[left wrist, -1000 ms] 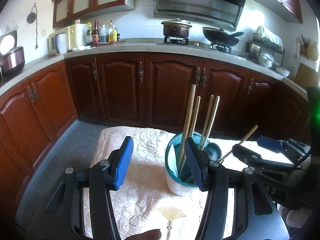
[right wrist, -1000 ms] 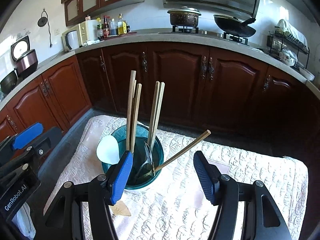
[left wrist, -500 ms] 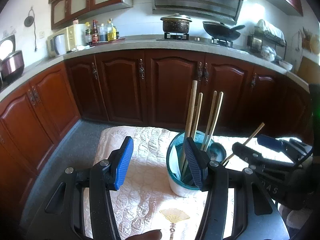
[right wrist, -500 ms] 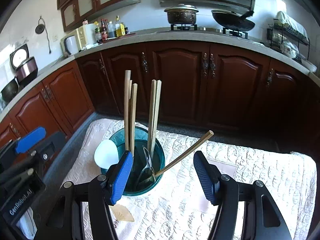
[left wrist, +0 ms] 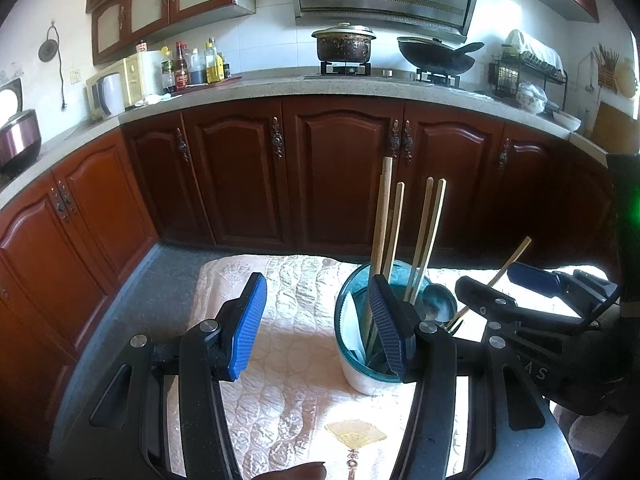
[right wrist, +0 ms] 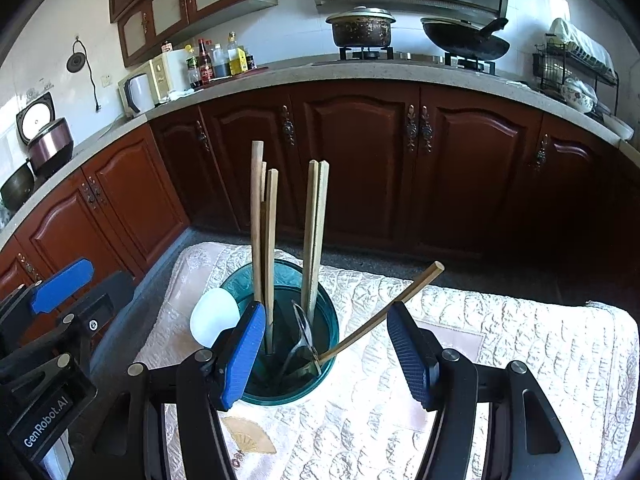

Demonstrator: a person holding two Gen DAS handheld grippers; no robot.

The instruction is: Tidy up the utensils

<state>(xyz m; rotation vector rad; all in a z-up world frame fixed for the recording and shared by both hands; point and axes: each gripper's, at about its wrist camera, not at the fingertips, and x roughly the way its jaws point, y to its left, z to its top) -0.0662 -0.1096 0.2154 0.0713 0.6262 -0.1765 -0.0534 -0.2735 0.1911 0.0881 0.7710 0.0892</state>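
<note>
A teal utensil holder (left wrist: 354, 364) (right wrist: 288, 276) stands on a table under a cream quilted cloth (left wrist: 288, 300) (right wrist: 500, 340). Several wooden chopsticks (left wrist: 380, 224) (right wrist: 316, 232) stand upright in it. One chopstick (right wrist: 384, 312) leans out to the right. A white spoon (right wrist: 214, 316) rests at the holder's left rim and a metal spoon (right wrist: 304, 332) lies inside. My left gripper (left wrist: 316, 328) is open, with the holder just behind its right finger. My right gripper (right wrist: 326, 356) hovers open in front of the holder, its pads touching nothing.
Dark red cabinets (left wrist: 340, 168) and a grey counter (left wrist: 280, 84) curve around behind the table, with a strip of floor between. A pot (right wrist: 362, 28), a wok (right wrist: 464, 40), bottles and a kettle (right wrist: 140, 90) sit on the counter. A fingertip (left wrist: 308, 474) shows at the bottom edge.
</note>
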